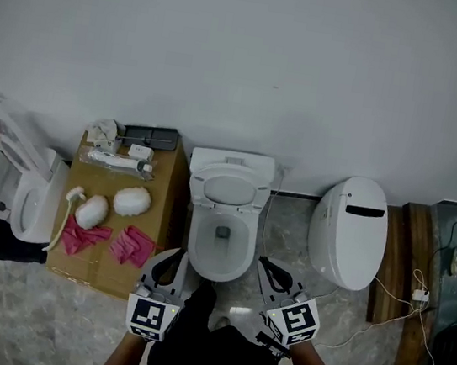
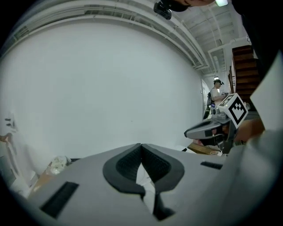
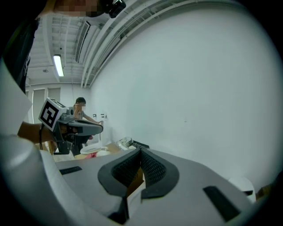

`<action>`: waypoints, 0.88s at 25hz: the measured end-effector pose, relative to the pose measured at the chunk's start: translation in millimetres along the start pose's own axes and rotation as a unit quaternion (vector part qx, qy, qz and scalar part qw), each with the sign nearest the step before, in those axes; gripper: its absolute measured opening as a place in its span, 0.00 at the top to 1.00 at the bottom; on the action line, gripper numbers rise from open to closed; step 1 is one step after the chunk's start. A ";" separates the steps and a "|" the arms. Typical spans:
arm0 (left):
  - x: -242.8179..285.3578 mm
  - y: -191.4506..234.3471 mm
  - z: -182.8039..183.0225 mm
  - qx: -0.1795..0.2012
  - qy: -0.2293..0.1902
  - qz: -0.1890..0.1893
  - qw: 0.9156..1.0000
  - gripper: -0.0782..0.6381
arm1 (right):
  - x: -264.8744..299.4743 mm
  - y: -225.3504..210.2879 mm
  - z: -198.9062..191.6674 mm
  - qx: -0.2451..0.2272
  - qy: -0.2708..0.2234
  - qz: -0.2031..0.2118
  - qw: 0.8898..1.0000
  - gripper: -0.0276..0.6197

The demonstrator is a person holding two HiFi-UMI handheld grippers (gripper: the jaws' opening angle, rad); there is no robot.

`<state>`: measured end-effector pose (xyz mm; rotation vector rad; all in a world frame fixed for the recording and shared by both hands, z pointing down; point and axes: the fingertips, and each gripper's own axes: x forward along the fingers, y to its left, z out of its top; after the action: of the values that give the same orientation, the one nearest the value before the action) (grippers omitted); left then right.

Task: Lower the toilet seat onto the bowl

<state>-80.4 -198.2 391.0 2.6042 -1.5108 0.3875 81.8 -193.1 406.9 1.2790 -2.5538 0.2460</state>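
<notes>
Left tool, right tool — jaws together, seemingly empty

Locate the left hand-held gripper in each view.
Head view: the left hand-held gripper is at the bottom, left of centre, below its marker cube.
Left gripper view: its own shut jaws fill the bottom centre.
Right gripper view: at the left, at mid height, seen side-on with its marker cube.
Shared landmark: the white wall behind it in all three views.

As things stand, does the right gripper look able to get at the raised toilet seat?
Probably yes: right gripper hovers at the bowl's front, nothing between it and the seat, though its jaws are shut.
</notes>
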 end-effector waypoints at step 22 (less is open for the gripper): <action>236.8 90.5 -111.3 0.145 0.176 -0.198 0.953 0.71 | 216.5 -139.9 -84.2 -0.123 0.220 0.101 0.962 0.79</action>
<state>-65.0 -417.8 559.0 2.7602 -0.8481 1.0239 84.5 -417.3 559.4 0.7702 -2.2413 0.2174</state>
